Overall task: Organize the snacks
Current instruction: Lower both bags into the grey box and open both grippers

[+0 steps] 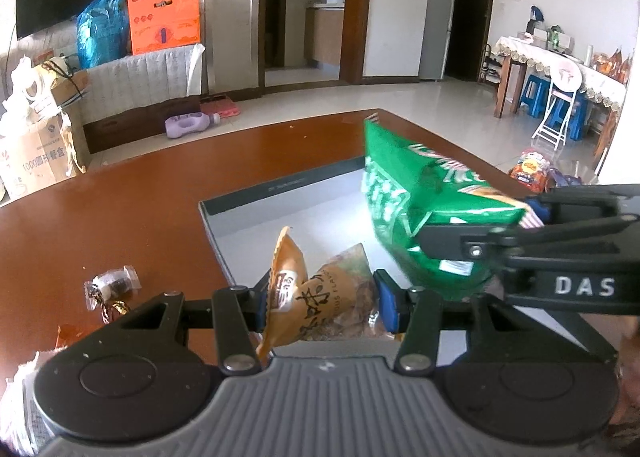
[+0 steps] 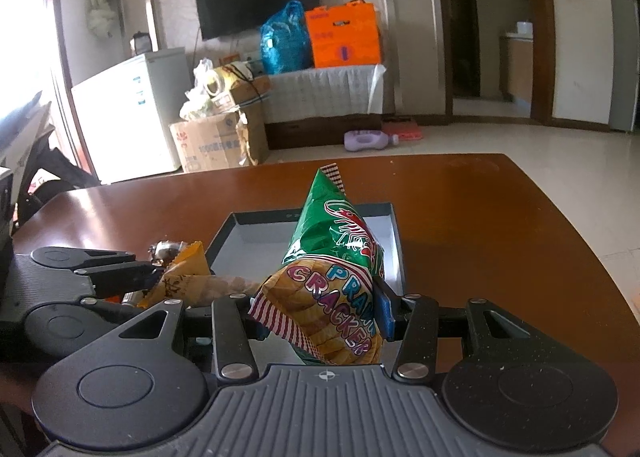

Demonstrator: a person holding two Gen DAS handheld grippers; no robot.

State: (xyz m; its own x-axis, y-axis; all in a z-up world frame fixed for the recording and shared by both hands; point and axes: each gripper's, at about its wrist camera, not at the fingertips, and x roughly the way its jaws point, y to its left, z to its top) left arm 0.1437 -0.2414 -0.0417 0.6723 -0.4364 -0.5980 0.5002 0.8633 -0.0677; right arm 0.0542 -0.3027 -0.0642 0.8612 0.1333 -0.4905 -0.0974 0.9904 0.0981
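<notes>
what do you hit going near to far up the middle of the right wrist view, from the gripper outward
right gripper → prawn cracker bag held in it → grey tray → bare brown table → purple bottle on the floor → white-draped cabinet → orange gift bag

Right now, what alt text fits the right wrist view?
The right gripper jaws clamp a green prawn cracker bag above an open grey shallow box on a brown wooden table; the left gripper holds an orange snack packet.
</notes>
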